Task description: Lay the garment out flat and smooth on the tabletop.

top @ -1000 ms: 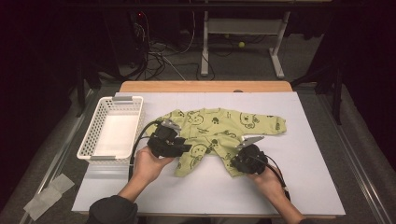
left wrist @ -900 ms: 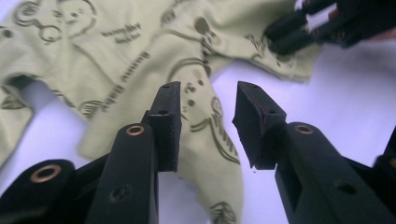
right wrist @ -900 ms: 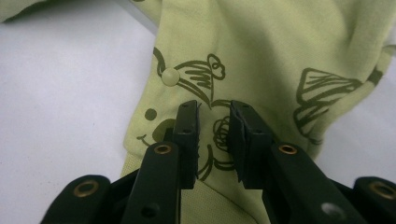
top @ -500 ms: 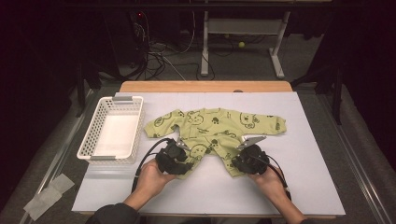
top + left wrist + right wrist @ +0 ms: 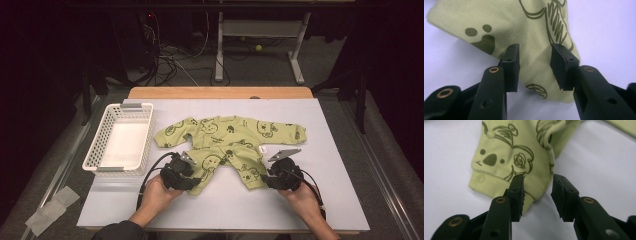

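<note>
On the white table [image 5: 320, 150], a yellow-green baby romper [image 5: 227, 135] with dark animal prints is laid flat, sleeves spread, legs pointing toward the person. Just left of the romper a white basket [image 5: 120, 142] is set, apart from the cloth. At the romper's left leg end the left gripper [image 5: 187, 176] is held in the left hand [image 5: 157, 192], jaws spread, with the fabric edge seen between them in the left gripper view [image 5: 535, 67]; no pinch is made. At the romper's right leg cuff the right gripper [image 5: 272, 176] is held in the right hand [image 5: 302, 195], jaws likewise spread, the ribbed cuff corner lying between them in the right gripper view [image 5: 537, 192]. Beyond the romper, a wooden strip [image 5: 220, 93] is seen along the table's far edge.
</note>
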`<state>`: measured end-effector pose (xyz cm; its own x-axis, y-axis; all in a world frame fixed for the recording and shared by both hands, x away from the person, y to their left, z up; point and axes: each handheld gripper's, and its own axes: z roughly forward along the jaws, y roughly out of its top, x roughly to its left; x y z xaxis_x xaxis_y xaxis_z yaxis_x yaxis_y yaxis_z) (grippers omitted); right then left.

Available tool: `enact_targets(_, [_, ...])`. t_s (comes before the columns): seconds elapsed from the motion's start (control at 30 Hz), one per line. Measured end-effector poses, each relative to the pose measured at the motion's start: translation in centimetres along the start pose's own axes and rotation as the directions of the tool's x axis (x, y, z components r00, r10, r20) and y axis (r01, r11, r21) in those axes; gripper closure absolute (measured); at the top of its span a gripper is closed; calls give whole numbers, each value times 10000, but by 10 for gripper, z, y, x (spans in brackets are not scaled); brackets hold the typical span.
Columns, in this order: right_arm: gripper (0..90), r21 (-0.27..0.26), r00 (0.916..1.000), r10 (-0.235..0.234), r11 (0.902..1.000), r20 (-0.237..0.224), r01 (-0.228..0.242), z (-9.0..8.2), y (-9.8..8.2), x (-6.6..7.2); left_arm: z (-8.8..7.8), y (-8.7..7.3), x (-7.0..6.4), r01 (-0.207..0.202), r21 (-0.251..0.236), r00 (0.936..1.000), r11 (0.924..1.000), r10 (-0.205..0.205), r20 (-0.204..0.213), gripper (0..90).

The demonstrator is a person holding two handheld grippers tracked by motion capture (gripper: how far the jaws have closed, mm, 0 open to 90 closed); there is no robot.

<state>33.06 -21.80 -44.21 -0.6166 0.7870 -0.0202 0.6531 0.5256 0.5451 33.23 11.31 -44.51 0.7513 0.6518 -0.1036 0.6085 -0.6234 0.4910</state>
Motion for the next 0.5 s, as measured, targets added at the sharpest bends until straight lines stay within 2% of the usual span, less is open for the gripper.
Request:
enact_targets(0.13, [614,62,9997,158,9999,-159,-157,4,-5,-1,0,-2,3,243,-14,9997,9997,-243,48,560])
enact_targets(0.2, [640,53,9992,251,9997,-295,-250,5,-5,-2,2,-2,4,329,22,9993,9995,-329,178,565])
enact_targets(0.33, [753,30,9990,-45,10000,-453,46,5,-5,1,3,0,6,306,108,9954,9995,-315,902,740])
enact_targets(0.4, [793,118,9989,-119,9999,-462,125,5,-4,4,3,1,5,296,180,9954,9994,-311,904,808])
enact_targets(0.5, [824,214,9982,-460,9987,-382,468,5,-2,6,2,2,4,256,221,9965,9994,-272,787,841])
